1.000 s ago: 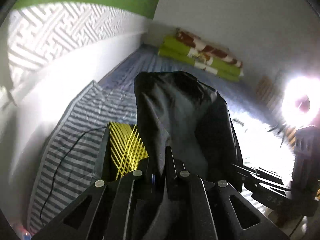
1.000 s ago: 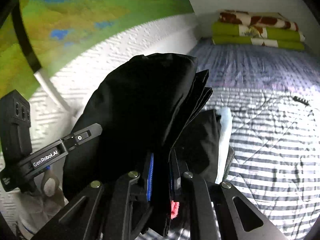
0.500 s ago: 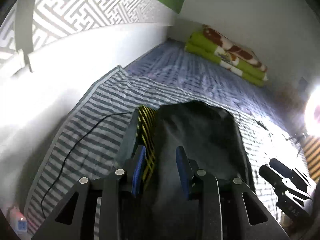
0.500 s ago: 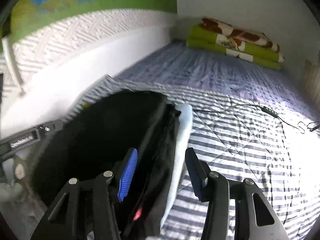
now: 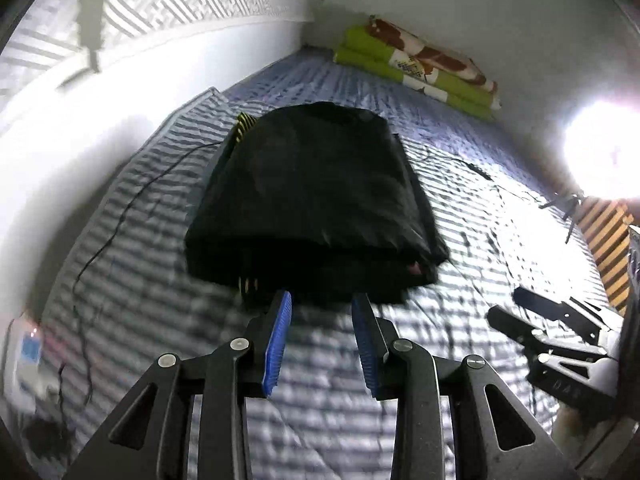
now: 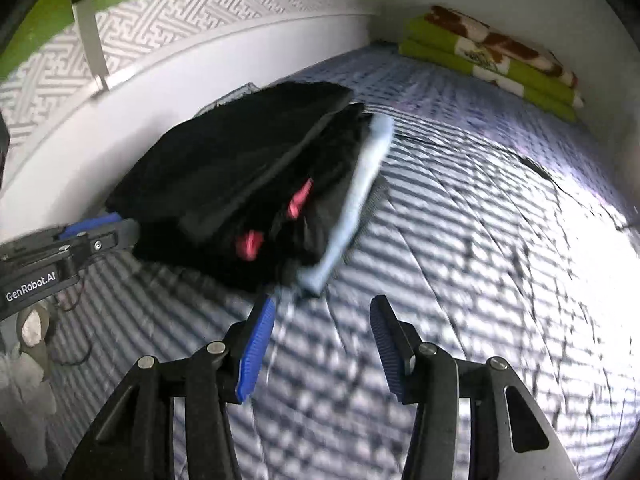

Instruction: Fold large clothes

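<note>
A folded black garment lies on top of a stack on the striped bedspread. A yellow-and-black striped piece peeks out under it. My left gripper is open just short of the stack's near edge, with nothing between its blue pads. In the right wrist view the black garment tops the stack, with a light blue garment and red bits at its side. My right gripper is open and empty near the stack's corner. The left gripper shows at the stack's left.
Folded green and brown-patterned blankets lie against the far wall. A black cable runs across the bedspread on the left, by the white wall. A bright lamp glares at the right. The right gripper shows at the right edge.
Both grippers were shut on the lifted black garment, then opened. The garment now lies flat on the stack, and both grippers have drawn back from it.
</note>
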{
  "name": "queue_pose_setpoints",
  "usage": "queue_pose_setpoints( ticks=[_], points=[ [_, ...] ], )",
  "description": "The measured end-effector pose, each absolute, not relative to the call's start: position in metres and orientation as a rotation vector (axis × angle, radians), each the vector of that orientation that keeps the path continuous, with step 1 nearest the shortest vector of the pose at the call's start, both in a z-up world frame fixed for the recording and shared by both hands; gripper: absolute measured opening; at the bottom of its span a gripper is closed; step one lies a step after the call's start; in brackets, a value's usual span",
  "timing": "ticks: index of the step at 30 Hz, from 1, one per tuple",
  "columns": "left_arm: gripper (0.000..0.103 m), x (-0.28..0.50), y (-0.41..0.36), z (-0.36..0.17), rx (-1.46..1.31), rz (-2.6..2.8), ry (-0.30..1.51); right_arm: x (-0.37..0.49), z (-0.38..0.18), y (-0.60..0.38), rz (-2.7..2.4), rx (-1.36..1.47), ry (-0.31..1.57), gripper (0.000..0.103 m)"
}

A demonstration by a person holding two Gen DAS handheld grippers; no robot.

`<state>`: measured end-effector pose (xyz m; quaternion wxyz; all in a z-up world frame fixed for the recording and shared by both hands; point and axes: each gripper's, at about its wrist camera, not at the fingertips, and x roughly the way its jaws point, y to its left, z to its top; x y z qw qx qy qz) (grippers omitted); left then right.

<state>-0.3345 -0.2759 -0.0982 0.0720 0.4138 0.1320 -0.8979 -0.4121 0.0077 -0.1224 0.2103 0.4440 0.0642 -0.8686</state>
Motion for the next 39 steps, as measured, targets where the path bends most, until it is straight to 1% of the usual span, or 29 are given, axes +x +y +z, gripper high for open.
queue_pose_setpoints(
  ticks=[4,6,7,9,10,12,16,19,22,23,24,27,30,34,37,39],
  points=[
    [0.034,-0.276,-0.232,-0.056,1.153,-2.738,0.287,-0.365,-0.095,0.029,-2.437,1.165,0.198,0.046],
    [0.037,-0.244,-0.210,-0.034,1.102,-2.761,0.251,-0.338,-0.078,0.039,-2.448,1.123,0.195,0.046],
    [0.039,-0.225,-0.199,-0.023,1.068,-2.772,0.234,-0.326,-0.070,0.044,-2.450,1.105,0.188,0.046],
    [0.048,-0.196,-0.179,-0.004,1.014,-2.788,0.200,-0.302,-0.054,0.057,-2.460,1.073,0.164,0.046],
    [0.050,-0.184,-0.172,0.004,0.995,-2.796,0.187,-0.287,-0.046,0.062,-2.460,1.058,0.150,0.047],
    [0.057,-0.157,-0.152,0.021,0.968,-2.820,0.149,-0.261,-0.033,0.074,-2.466,1.026,0.132,0.050],
    [0.064,-0.109,-0.113,0.049,0.928,-2.857,0.104,-0.216,-0.012,0.097,-2.493,0.981,0.122,0.052],
    [0.072,-0.075,-0.091,0.064,0.909,-2.878,0.099,-0.183,0.002,0.113,-2.512,0.945,0.139,0.056],
    [0.077,-0.046,-0.076,0.073,0.882,-2.883,0.099,-0.150,0.013,0.127,-2.545,0.908,0.156,0.058],
    [0.081,-0.037,-0.072,0.075,0.868,-2.884,0.100,-0.140,0.016,0.132,-2.557,0.893,0.159,0.059],
    [0.085,-0.030,-0.069,0.077,0.857,-2.883,0.099,-0.130,0.019,0.137,-2.569,0.880,0.158,0.061],
    [0.093,-0.006,-0.054,0.082,0.843,-2.876,0.100,-0.103,0.025,0.151,-2.589,0.857,0.154,0.066],
    [0.099,0.013,-0.036,0.084,0.822,-2.858,0.044,-0.080,0.026,0.164,-2.610,0.839,0.161,0.073],
    [0.102,0.037,-0.012,0.080,0.814,-2.855,0.045,-0.056,0.022,0.178,-2.636,0.830,0.156,0.085],
    [0.102,0.049,0.002,0.070,0.847,-2.854,0.060,-0.043,0.015,0.188,-2.647,0.848,0.124,0.086],
    [0.102,0.052,0.007,0.061,0.883,-2.861,0.104,-0.033,0.009,0.196,-2.668,0.854,0.098,0.088]
  ],
)
